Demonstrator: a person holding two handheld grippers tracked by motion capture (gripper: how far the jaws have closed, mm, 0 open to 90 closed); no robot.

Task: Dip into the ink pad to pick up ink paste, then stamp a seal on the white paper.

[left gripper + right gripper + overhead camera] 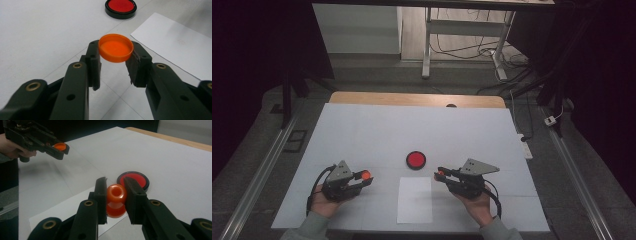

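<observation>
The left tool [115, 58] is clamped on an orange bottle cap [115, 47], held open side up above the white tabletop [362, 130]. The right tool [115, 186] is clamped on a small orange bottle [116, 200] by its neck, mouth open. Between them lies a white paper sheet [414, 199], with a red, black-rimmed disc [416, 160] at its 12 o'clock.

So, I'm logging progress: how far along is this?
Done: both pieces are picked up. In hand: the left tool grips an orange cap, open side up; the right tool grips a small orange bottle. Left: they are apart, cap not yet on; the red disc lies untouched.
</observation>
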